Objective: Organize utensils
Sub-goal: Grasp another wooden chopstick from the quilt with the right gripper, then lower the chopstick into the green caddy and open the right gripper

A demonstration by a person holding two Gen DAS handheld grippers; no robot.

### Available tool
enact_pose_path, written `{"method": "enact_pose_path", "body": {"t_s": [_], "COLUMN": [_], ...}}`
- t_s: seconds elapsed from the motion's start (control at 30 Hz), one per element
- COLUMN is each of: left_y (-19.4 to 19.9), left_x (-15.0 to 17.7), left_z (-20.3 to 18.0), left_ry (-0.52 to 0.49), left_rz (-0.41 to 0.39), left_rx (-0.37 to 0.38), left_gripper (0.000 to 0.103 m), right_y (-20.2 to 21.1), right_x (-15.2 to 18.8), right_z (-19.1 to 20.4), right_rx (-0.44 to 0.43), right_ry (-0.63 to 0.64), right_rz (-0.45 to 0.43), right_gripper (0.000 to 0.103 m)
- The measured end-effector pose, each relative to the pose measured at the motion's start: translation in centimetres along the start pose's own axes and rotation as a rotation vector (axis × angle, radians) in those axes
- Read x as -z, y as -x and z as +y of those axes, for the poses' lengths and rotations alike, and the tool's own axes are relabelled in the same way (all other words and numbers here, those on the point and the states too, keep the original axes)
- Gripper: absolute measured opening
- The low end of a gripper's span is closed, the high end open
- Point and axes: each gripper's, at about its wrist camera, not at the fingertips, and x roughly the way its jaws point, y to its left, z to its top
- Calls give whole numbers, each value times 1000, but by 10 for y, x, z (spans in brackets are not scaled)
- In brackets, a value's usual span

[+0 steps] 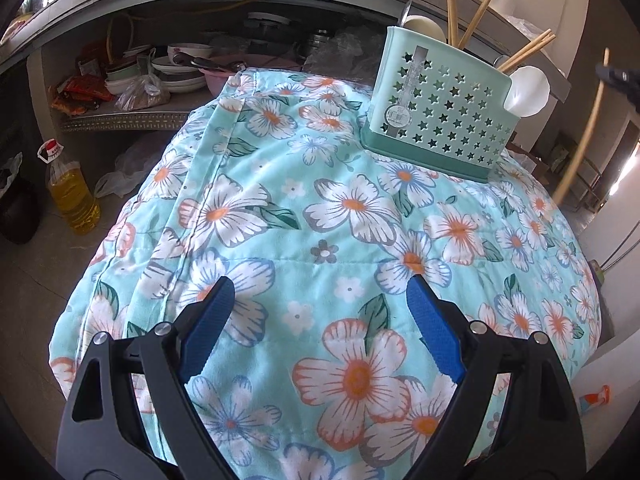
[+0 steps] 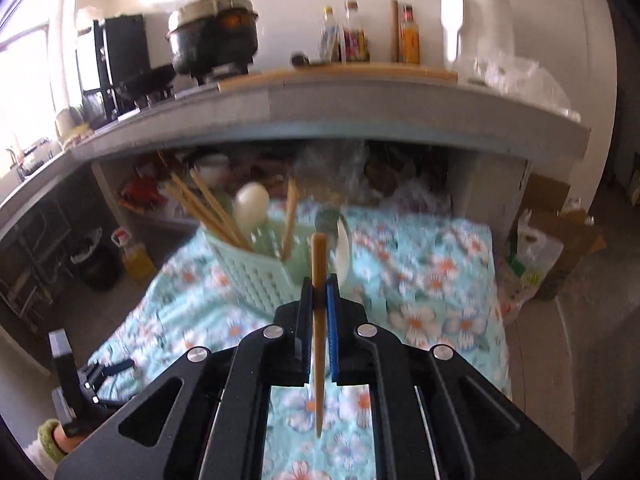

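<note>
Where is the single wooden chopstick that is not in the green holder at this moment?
In the right wrist view, the wooden chopstick is clamped between the pads of the right hand-held gripper, above the floral cloth, just in front of the green utensil holder.

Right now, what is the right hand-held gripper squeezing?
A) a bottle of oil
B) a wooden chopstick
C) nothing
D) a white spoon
B: in the right wrist view the right hand-held gripper is shut on a chopstick, which runs between its blue pads, with the green holder ahead on the flowered cloth.
</note>
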Motion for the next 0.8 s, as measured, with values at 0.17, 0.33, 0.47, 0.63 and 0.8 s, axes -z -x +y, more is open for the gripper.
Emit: {"method": "enact_pose_path", "body": {"t_s": [0.17,0.33,0.47,0.63,0.8], "left_y": [3,8,11,13,15], "left_x": [-1,-3,-4,-5,-5], "left_z": [1,9,16,20,22], "left_ry": [6,23,41,52,58], "left_rz": [-5,-15,-20,-25,-28], "left_rx": [-5,-16,-23,-28,-29], "left_gripper": [84,84,84,84,84], "right_y": [0,-15,-19,-24,-34], "right_x": [-49,-75,-91,-108,-114], "right_z": [13,25,32,30,29], "right_rx": [-20,-47,-51,-53,-47], "right_ry": [-6,-17,-25,-50,-63], "right_rz": [-163,-194,-216,-241,-257], "right_gripper": [7,7,7,7,7]}}
